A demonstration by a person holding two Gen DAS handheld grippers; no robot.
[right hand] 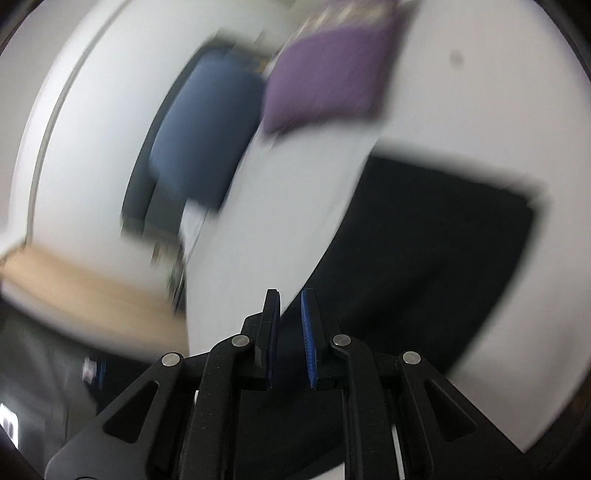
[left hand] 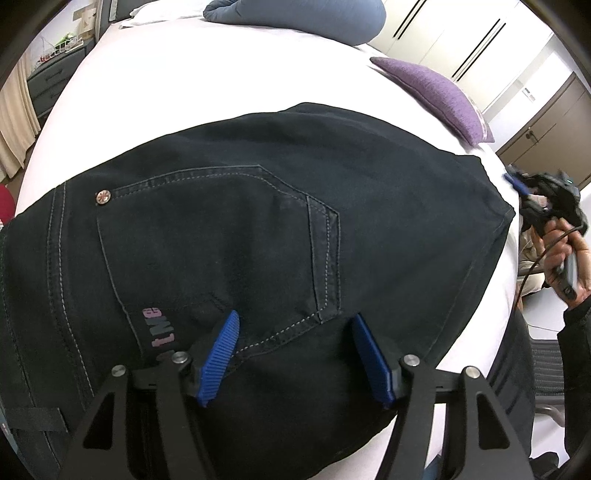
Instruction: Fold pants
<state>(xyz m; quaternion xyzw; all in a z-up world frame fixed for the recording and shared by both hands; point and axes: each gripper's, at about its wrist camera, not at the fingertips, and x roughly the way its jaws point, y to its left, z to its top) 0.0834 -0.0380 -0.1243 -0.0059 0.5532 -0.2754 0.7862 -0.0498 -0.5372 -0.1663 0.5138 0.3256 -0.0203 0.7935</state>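
Dark navy pants [left hand: 229,229] lie folded on the white bed [left hand: 207,77], back pocket and a small rivet facing up. My left gripper [left hand: 294,316] hovers over their near part, pointing steeply down, open, with its blue pads [left hand: 221,354] spread wide and cloth below the gap. In the blurred right wrist view the pants [right hand: 424,258] are a dark block right of my right gripper [right hand: 290,295], whose jaws stand a narrow slit apart with nothing between them. Seen from the left wrist, the right gripper [left hand: 517,184] hangs off the pants' right edge, held by a hand [left hand: 565,254].
A purple cushion [left hand: 439,92] lies on the bed beyond the pants, and a blue pillow [left hand: 295,18] at the head. Wardrobe doors [left hand: 461,40] stand behind. A dresser [left hand: 48,81] is at the far left. A chair [left hand: 546,373] is by the bed's right side.
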